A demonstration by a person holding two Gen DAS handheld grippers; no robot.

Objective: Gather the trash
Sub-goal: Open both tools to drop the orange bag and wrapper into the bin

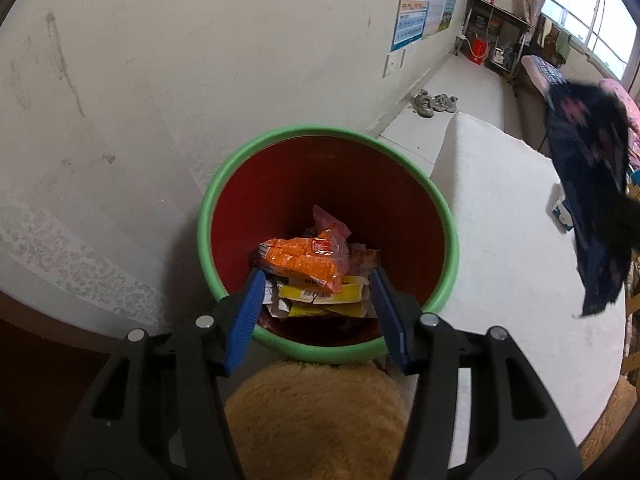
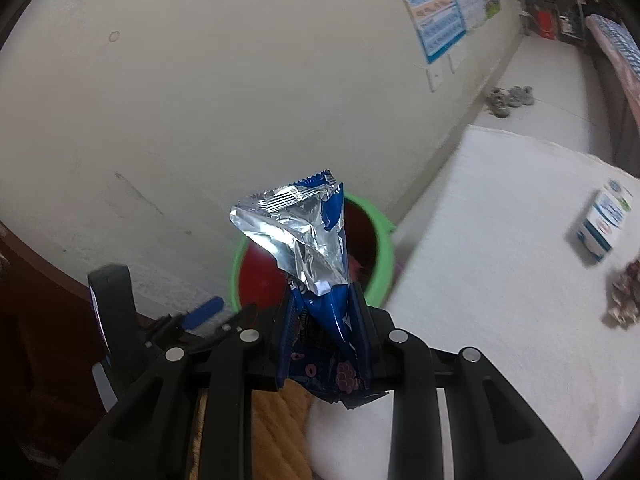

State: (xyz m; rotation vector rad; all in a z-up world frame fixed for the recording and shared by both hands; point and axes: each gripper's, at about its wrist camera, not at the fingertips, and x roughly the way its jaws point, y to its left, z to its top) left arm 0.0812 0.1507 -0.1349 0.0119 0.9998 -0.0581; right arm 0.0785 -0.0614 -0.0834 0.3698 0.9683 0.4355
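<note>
step: right tongs (image 2: 322, 320) are carrying a crumpled blue snack wrapper with a silver foil inside (image 2: 308, 240) toward the round bin with a green rim and red inside (image 2: 380, 236). My guess is the drop comes next.

how to do it well: get the whole wrapper over the bin's mouth before letting go, not just the tip. It's light, floppy foil, so it'll probably flutter. I'd go low over the rim and open up wide so it doesn't cling to a pad.

right tongs: clenched on the blue wrapper's lower end, with the foil end sticking up in front of the bin and hiding part of the opening.

left tongs: the left tongs (image 1: 320, 312) are about half open with nothing in them, hanging over the near rim of the bin (image 1: 332, 132). Their blue pads (image 1: 246, 320) touch nothing, as far as I can tell.

in the bin: an orange plastic snack packet (image 1: 304, 258) on top, with yellow wrappers beneath it, all down at the bottom.

still out: a white and blue carton (image 2: 604, 220) and a crumpled wad of paper (image 2: 624, 296), both well to the right of the bin on the white surface (image 2: 480, 280).

watch out: left tongs are sitting right by the bin mouth, so keep the drop clear of them.
</note>
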